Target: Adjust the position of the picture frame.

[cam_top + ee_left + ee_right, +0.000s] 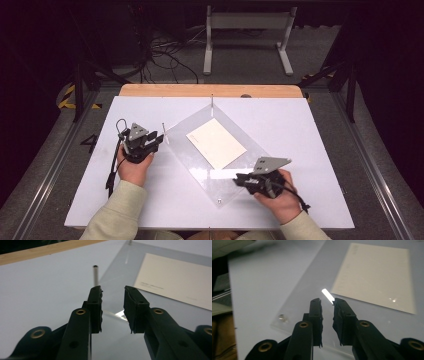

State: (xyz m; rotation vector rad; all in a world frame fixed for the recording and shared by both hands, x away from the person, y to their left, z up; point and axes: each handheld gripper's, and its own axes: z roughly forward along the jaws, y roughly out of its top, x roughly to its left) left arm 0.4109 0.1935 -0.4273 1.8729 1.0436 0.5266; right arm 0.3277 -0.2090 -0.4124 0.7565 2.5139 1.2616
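A clear acrylic sheet lies diagonally on the white table, with a cream sheet of paper at its middle. A thin metal post stands at its left corner. My left gripper sits just left of that corner. In the left gripper view its jaws stand open with nothing between them, the post just beyond the left jaw and the paper to the right. My right gripper hovers over the sheet's near right edge. Its jaws are slightly apart and open, above the acrylic near the paper.
Another post stands at the sheet's far corner, and a small fastener marks the near corner. The white table top has a wooden strip along its far edge. Cables and a white frame lie on the floor beyond.
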